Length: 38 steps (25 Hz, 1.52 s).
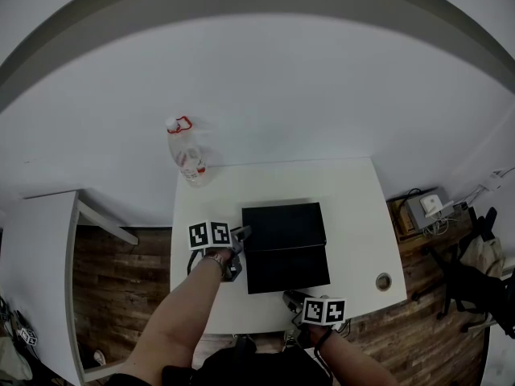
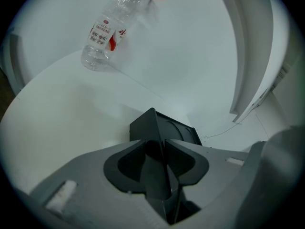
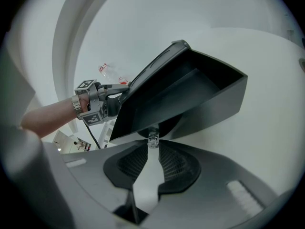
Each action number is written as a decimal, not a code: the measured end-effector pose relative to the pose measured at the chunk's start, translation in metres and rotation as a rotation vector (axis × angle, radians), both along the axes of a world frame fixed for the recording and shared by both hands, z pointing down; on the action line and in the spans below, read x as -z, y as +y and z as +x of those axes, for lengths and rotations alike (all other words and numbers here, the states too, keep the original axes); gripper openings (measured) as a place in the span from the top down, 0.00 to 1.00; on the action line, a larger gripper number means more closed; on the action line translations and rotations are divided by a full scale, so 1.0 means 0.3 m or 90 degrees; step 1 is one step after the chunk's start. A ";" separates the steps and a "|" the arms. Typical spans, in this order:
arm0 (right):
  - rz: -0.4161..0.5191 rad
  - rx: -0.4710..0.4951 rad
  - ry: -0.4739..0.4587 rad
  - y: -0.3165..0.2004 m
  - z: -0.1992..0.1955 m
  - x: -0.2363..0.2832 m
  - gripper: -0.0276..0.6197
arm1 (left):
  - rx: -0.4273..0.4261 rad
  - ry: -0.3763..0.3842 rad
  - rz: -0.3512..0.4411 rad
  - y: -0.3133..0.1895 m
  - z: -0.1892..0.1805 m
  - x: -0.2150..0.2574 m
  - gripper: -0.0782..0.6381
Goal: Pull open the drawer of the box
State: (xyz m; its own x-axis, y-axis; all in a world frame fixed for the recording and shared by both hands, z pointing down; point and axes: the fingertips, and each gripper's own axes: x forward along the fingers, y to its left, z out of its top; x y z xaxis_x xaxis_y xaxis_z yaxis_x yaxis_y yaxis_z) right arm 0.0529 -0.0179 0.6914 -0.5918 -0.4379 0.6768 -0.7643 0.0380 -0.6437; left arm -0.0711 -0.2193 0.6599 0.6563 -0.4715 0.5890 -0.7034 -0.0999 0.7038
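Note:
A black box (image 1: 283, 225) lies in the middle of the white table (image 1: 354, 215). Its drawer (image 1: 287, 270) stands pulled out toward the table's front edge, and the right gripper view shows the drawer (image 3: 190, 94) as an open, empty tray. My right gripper (image 1: 288, 297) is at the drawer's front, shut on its small clear knob (image 3: 152, 140). My left gripper (image 1: 241, 234) is at the box's left side with its tips against the edge. In the left gripper view its jaws are shut, with the box's corner (image 2: 164, 128) just beyond them.
A clear plastic bottle (image 1: 187, 158) with a red cap ring stands at the table's back left corner. A round cable hole (image 1: 383, 281) sits near the front right corner. A white side desk (image 1: 40, 240) stands at the left, and a device with cables (image 1: 426, 207) lies on the floor at the right.

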 end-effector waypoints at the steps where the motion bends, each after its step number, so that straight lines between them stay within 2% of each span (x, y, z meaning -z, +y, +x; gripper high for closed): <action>1: 0.001 -0.001 -0.001 0.000 -0.001 0.001 0.84 | 0.000 0.000 0.000 0.000 0.000 0.000 0.70; 20: -0.002 -0.021 -0.018 -0.002 0.000 -0.021 0.84 | 0.009 -0.003 0.013 -0.004 0.000 0.005 0.70; 24: -0.006 -0.009 -0.022 0.009 -0.001 -0.016 0.83 | 0.030 0.029 0.027 0.000 -0.004 0.008 0.69; 27: -0.006 -0.006 -0.038 0.033 0.003 0.009 0.80 | 0.034 0.045 0.039 0.003 -0.010 0.019 0.70; 33: 0.007 -0.036 -0.089 0.099 0.060 0.082 0.82 | 0.017 0.049 0.066 0.055 -0.057 0.065 0.70; 36: 0.023 -0.070 -0.122 0.105 0.105 0.132 0.84 | 0.011 0.070 0.091 0.118 -0.088 0.114 0.77; 38: 0.044 -0.086 -0.147 0.097 0.130 0.181 0.93 | 0.006 0.111 0.112 0.177 -0.091 0.167 0.89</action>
